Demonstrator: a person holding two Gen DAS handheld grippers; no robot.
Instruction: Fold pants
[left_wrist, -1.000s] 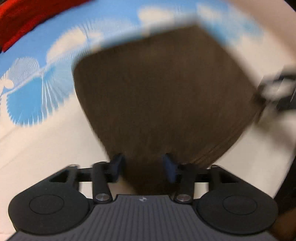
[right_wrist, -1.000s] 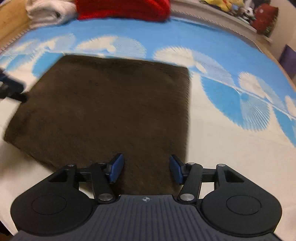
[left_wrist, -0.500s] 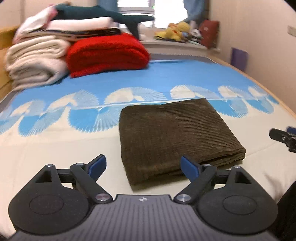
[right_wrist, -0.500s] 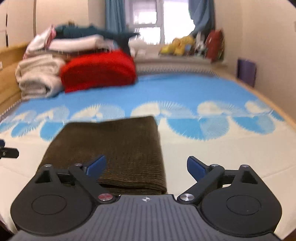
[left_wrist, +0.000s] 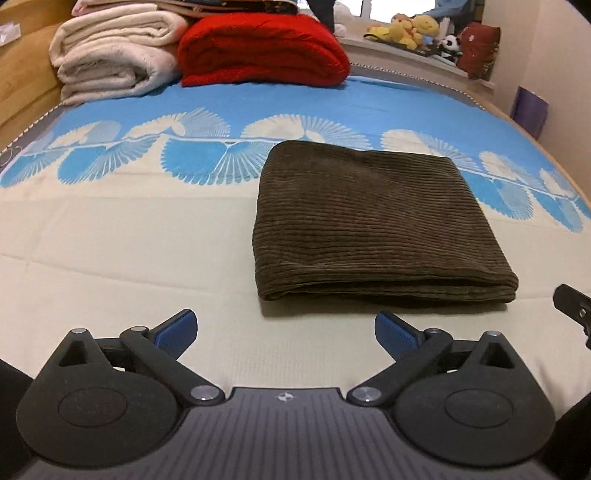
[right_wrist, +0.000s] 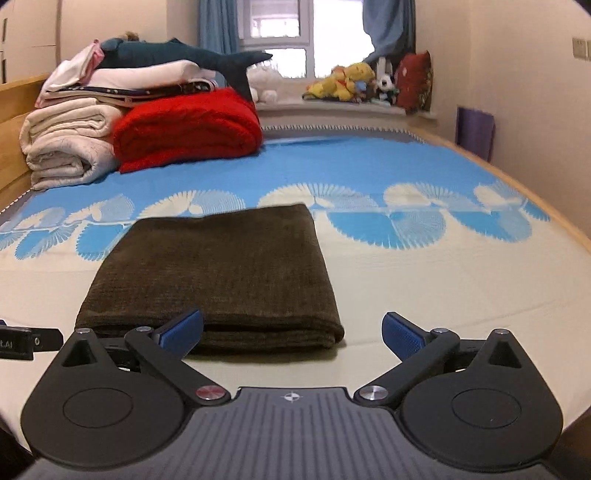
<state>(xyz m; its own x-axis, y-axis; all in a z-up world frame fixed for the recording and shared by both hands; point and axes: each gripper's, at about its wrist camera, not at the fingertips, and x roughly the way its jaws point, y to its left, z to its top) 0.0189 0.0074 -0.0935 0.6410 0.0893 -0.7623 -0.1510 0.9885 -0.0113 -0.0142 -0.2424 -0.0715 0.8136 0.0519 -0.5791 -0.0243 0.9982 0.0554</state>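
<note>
The brown corduroy pants (left_wrist: 373, 225) lie folded into a neat rectangle on the bed; they also show in the right wrist view (right_wrist: 218, 277). My left gripper (left_wrist: 284, 328) is open and empty, held just short of the pants' near edge, to their left. My right gripper (right_wrist: 291, 328) is open and empty at the pants' near right corner, its left finger in front of the fold. Part of the right gripper (left_wrist: 572, 302) shows at the left wrist view's right edge, and part of the left gripper (right_wrist: 22, 341) at the right wrist view's left edge.
The bed has a cream and blue fan-patterned cover (left_wrist: 129, 229). At the far end lie a red blanket (right_wrist: 188, 125), stacked cream blankets (right_wrist: 66, 147) and a plush shark (right_wrist: 184, 55). Stuffed toys (right_wrist: 351, 83) sit on the windowsill. A wall runs along the right.
Both grippers have drawn back from the pants, tilted up and opened wider. The pants lie still and folded.
</note>
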